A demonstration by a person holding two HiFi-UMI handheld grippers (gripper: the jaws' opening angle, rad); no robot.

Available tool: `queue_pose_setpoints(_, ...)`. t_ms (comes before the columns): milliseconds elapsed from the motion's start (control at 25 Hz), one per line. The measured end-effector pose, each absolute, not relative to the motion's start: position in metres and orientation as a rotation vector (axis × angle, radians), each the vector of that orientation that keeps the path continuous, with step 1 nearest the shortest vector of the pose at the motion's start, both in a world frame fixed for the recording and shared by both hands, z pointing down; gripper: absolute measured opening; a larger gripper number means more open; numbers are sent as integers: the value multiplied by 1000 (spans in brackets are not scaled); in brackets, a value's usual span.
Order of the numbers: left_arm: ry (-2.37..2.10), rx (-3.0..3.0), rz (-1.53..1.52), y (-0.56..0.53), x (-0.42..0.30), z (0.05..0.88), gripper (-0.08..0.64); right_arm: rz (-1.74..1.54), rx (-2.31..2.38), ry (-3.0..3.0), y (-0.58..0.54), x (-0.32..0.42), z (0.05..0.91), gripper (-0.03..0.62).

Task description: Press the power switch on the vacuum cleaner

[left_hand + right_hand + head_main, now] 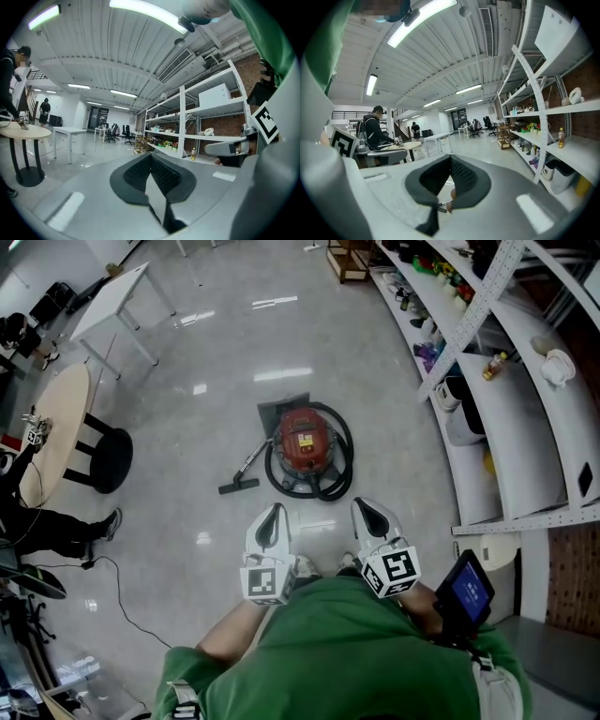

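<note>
White shelving (511,442) runs along the right of the red vacuum cleaner (305,440), which sits on the grey floor (206,352) with its black hose (339,470) looped around it. Nearer us than the vacuum cleaner, well apart from it, we hold the left gripper (273,518) and right gripper (368,512), each with jaws closed tip to tip on nothing.

The place is a large open-plan lab or workshop hall. It has a polished grey floor (234,343), long white metal shelving (525,427) stocked with assorted goods against a brick wall (220,124), strip lights (140,11) on a ribbed ceiling, white tables (108,301) and office chairs (115,132) farther back.
</note>
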State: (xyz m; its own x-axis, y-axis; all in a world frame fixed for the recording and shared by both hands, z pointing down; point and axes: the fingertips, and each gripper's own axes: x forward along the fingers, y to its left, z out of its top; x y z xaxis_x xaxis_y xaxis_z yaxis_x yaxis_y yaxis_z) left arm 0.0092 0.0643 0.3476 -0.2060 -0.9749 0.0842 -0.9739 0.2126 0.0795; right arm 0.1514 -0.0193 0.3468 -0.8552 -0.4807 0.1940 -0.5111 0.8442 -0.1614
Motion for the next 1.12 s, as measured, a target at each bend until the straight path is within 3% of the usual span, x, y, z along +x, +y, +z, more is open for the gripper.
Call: queue_pose_setpoints(1120,-2309,1921,38,53,34,359,6,365,776,-2862,-28,171,354,0)
